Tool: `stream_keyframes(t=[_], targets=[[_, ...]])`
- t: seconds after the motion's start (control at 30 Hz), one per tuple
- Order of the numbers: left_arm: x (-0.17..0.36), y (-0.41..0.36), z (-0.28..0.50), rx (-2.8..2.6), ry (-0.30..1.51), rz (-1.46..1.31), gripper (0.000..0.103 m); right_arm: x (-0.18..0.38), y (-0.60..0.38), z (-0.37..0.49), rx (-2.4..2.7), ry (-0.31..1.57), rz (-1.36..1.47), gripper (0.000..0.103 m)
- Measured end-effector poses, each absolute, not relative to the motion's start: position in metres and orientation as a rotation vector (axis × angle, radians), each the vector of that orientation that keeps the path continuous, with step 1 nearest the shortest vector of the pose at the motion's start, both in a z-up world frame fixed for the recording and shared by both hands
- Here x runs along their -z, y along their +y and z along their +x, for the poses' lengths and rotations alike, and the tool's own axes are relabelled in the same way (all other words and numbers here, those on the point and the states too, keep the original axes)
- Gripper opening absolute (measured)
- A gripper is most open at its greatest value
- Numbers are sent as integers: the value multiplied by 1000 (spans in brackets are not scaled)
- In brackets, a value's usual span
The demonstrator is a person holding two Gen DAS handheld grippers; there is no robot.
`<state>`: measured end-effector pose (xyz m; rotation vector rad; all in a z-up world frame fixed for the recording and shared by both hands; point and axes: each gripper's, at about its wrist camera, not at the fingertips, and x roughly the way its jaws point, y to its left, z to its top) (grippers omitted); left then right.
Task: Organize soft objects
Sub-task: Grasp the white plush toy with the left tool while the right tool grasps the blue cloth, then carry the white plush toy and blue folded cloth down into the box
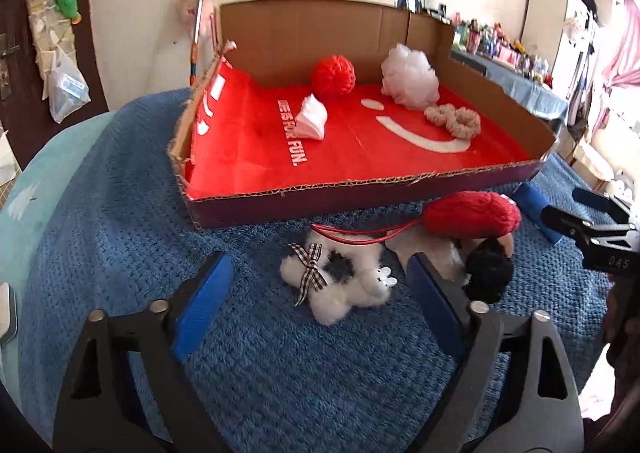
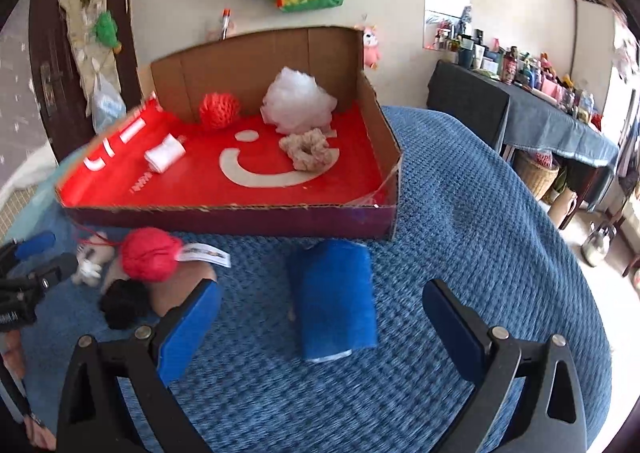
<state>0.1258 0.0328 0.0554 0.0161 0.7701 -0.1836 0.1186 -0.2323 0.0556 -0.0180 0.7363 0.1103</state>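
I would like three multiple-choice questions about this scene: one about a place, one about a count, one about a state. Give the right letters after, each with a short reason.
1. Where does the blue rolled cloth lie?
A. inside the cardboard box
B. on the blue blanket, in front of the box
C. on the far table

2. How many soft objects are inside the cardboard box?
A. two
B. four
C. six

3. What state is the right claw in?
A. open, holding nothing
B. shut on the cloth
C. shut on the red ball

Answers: 1 B, it rests on the blue blanket outside the box's front wall. 2 B, red ball, white puff, beige scrunchie, white folded piece. 3 A, its fingers stand wide apart, touching nothing.
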Motion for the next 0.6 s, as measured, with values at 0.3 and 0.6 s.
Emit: stream_keyframes(t=[0.3,0.6], targets=[[-37,21,146,263,876,38,60,-34,-233,146,-161,871,-71,59],[-57,24,131,273,807,45,58,-44,-227,133,-236,829,-82,26]])
